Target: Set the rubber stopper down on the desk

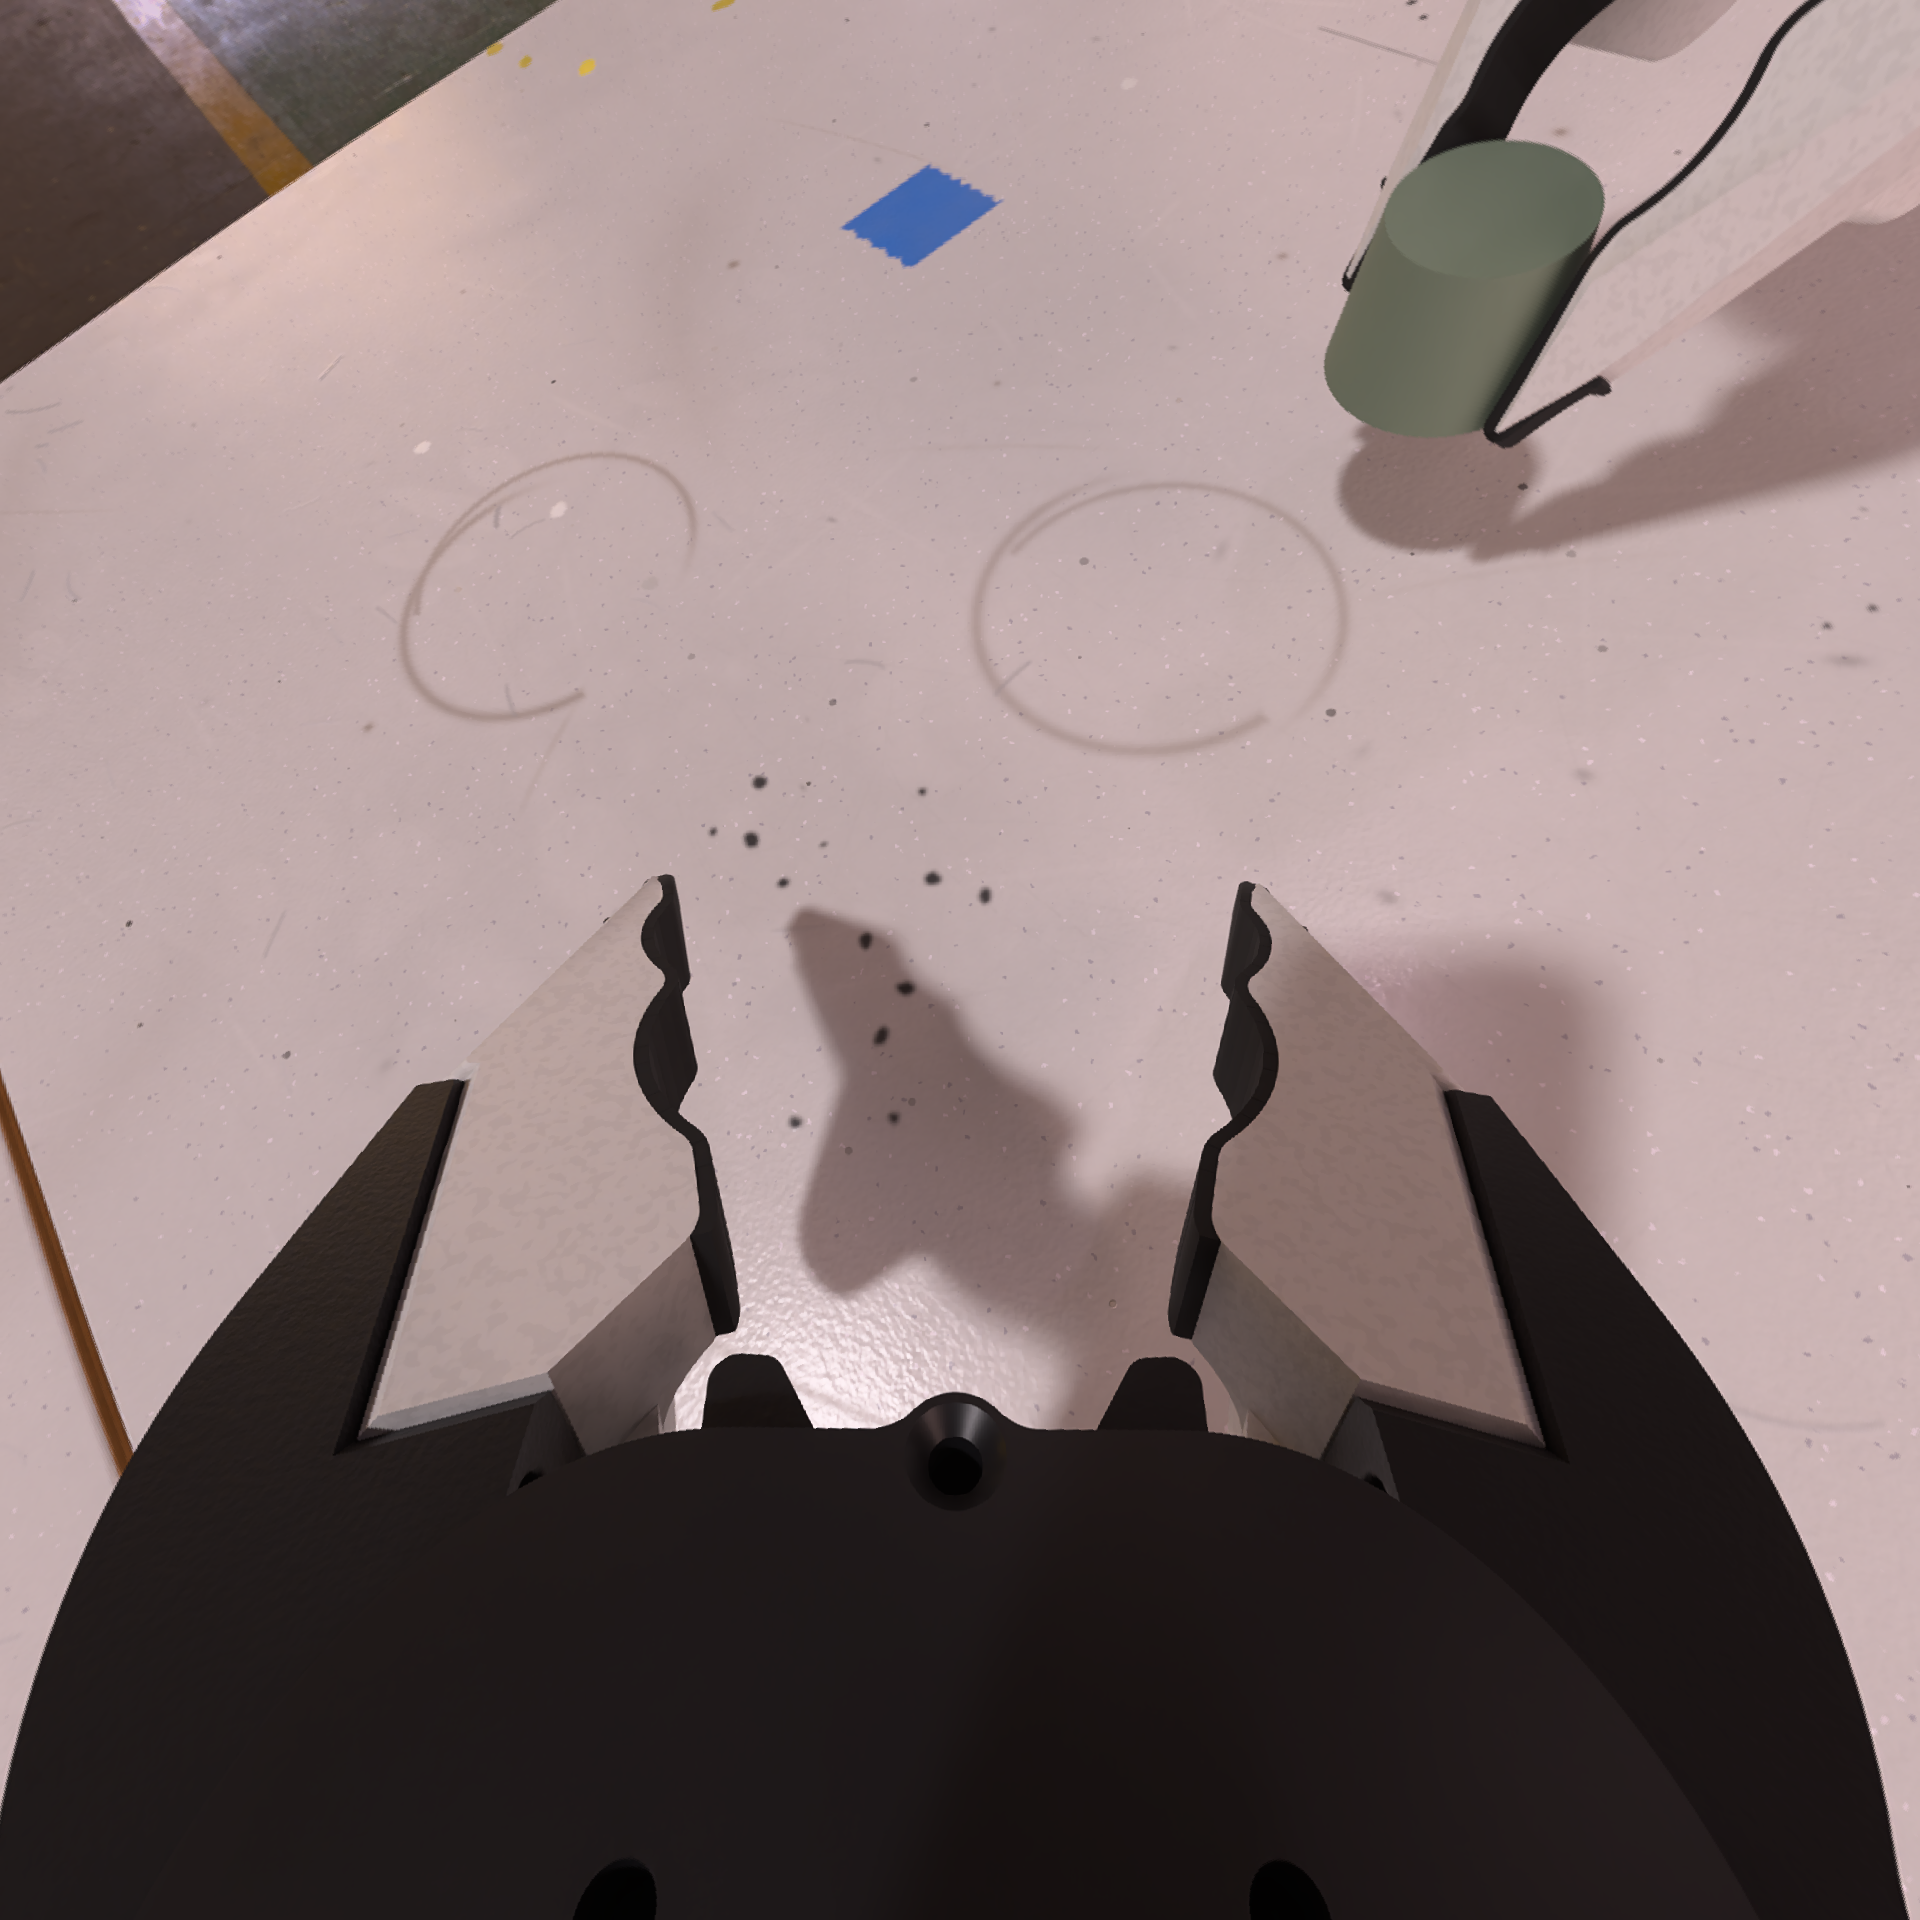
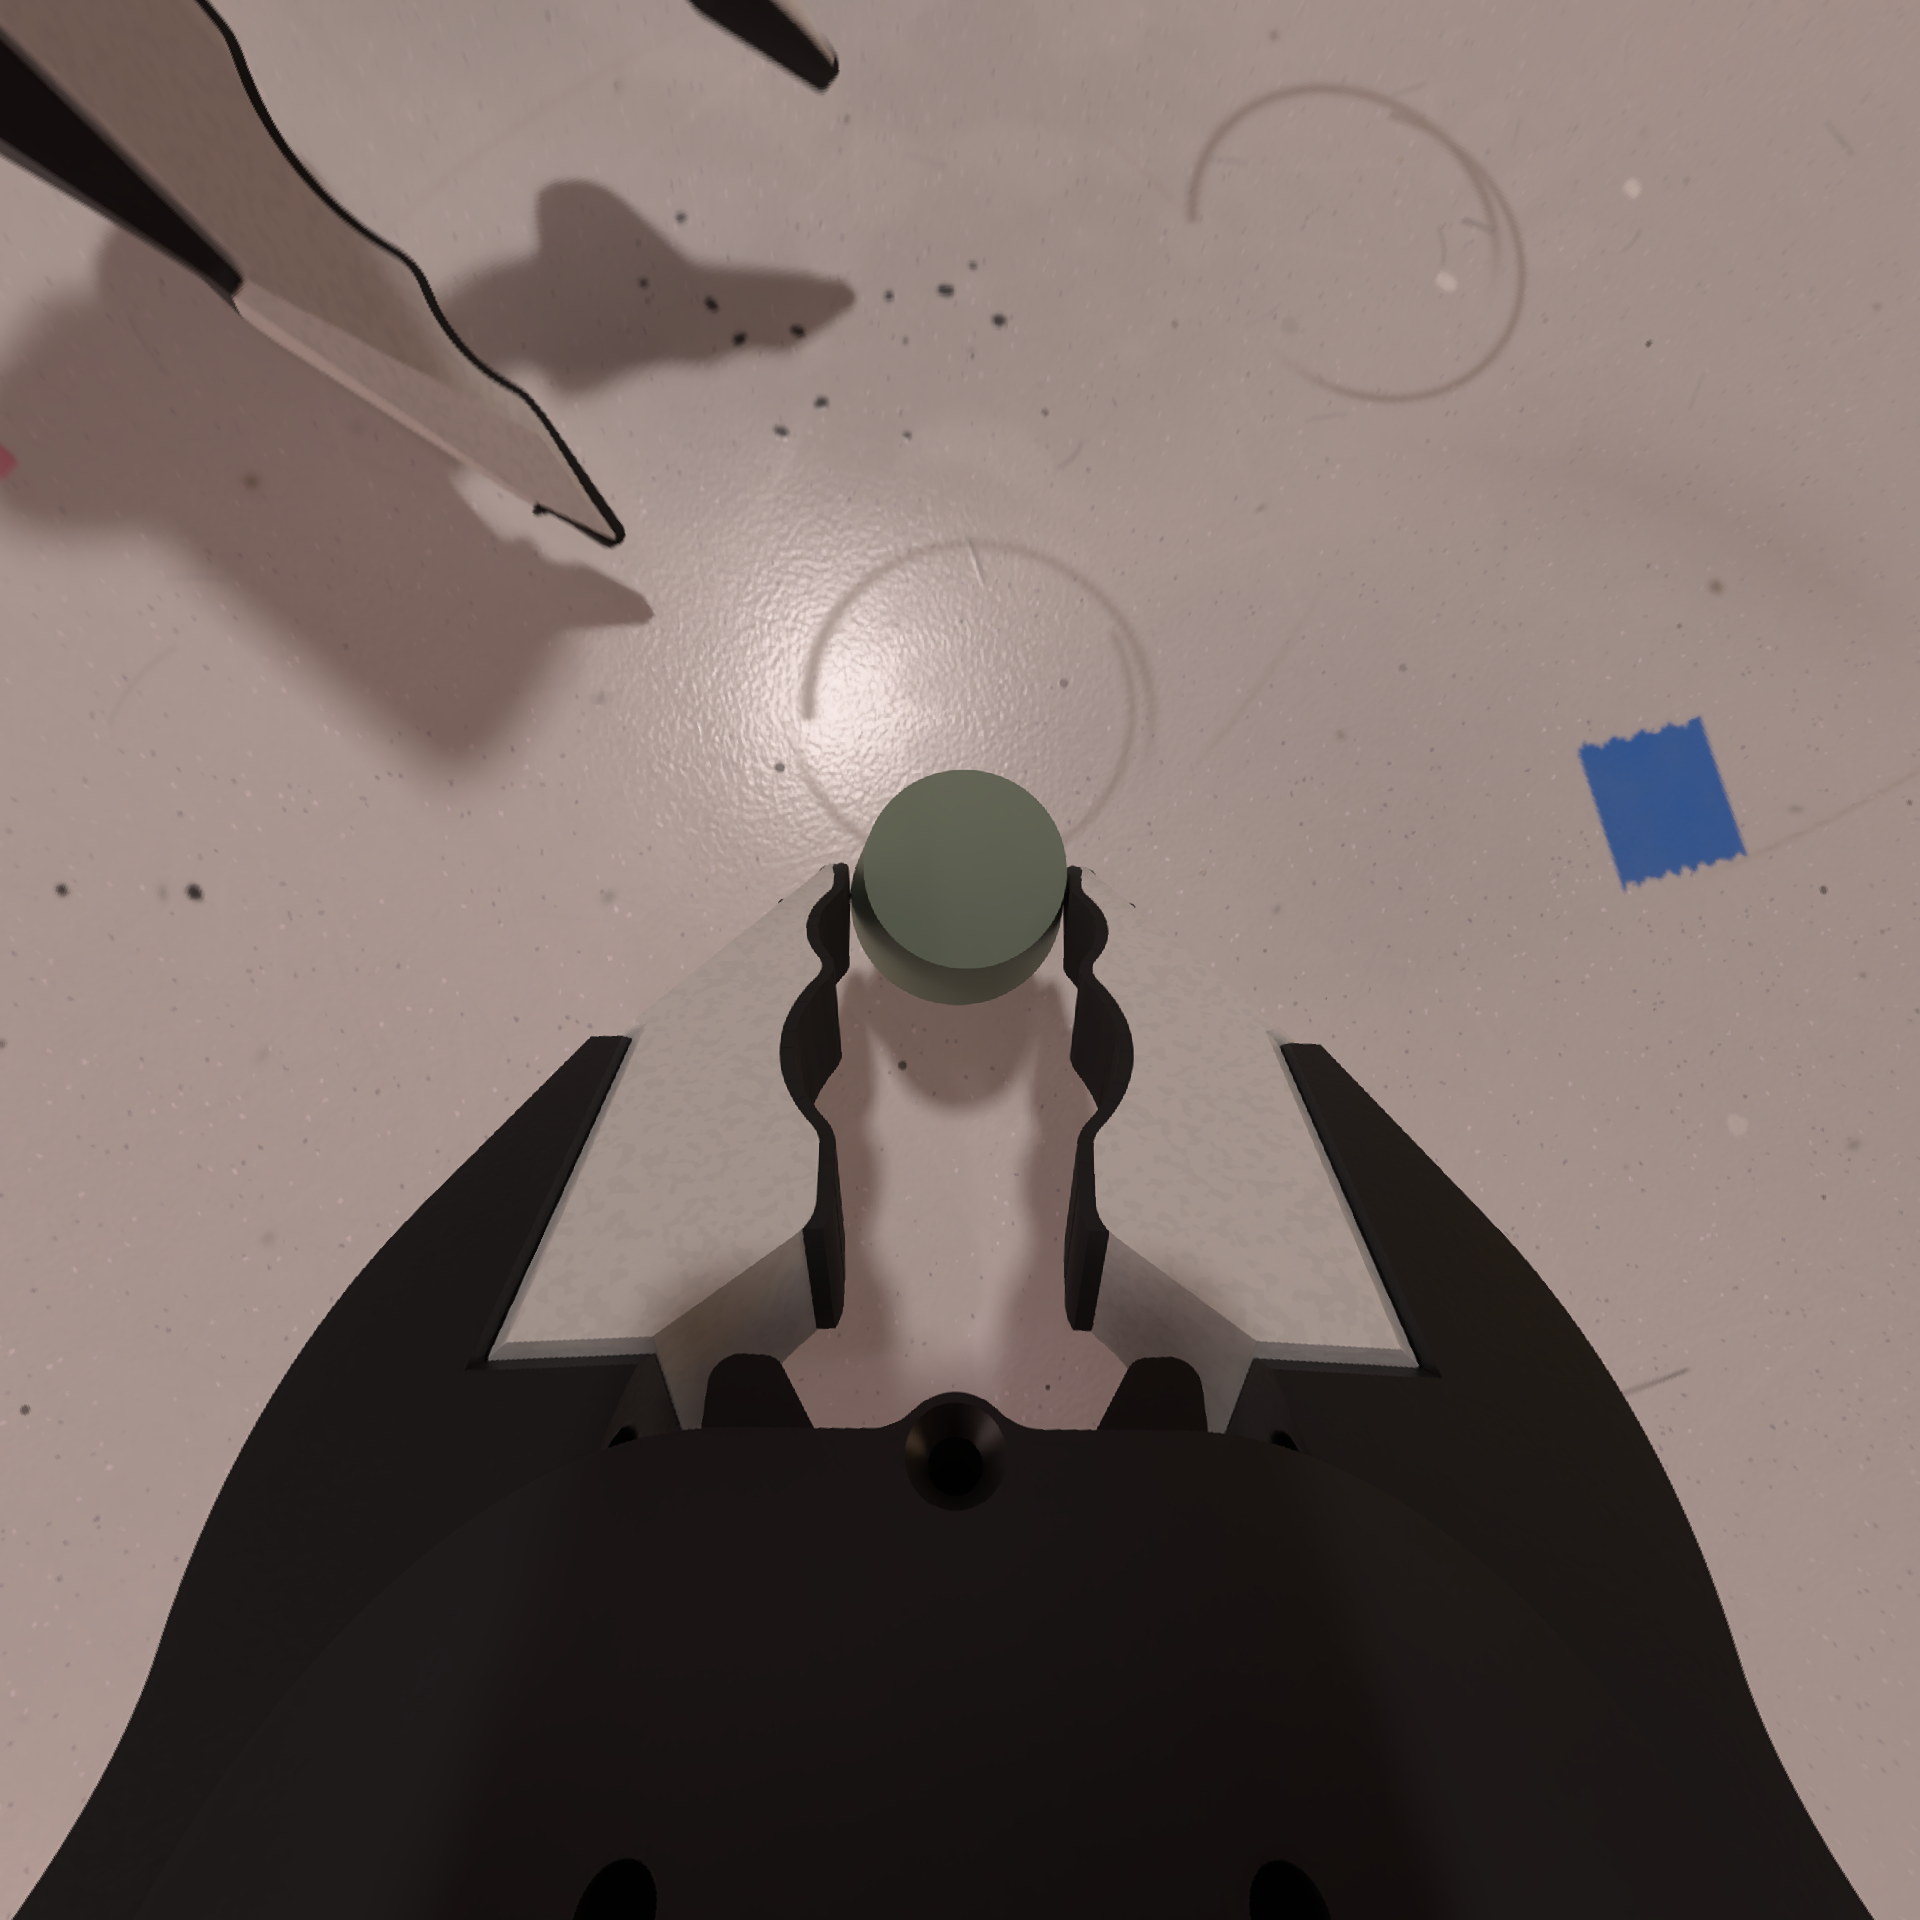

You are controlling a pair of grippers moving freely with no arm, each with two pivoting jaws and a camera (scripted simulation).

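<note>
The right gripper [image 2: 958,883] pinches the green rubber stopper [image 2: 958,883] at its fingertips, seemingly just above the desk [image 2: 1351,1039]; the left gripper [image 1: 956,894] gapes empty.

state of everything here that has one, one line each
rubber stopper: gripped at the fingertips of the right gripper, above the desk, not set down
right gripper: shut on the stopper
left gripper: open, empty
desk: stained with ring marks and specks
blue tape: lying flat on the desk
</note>
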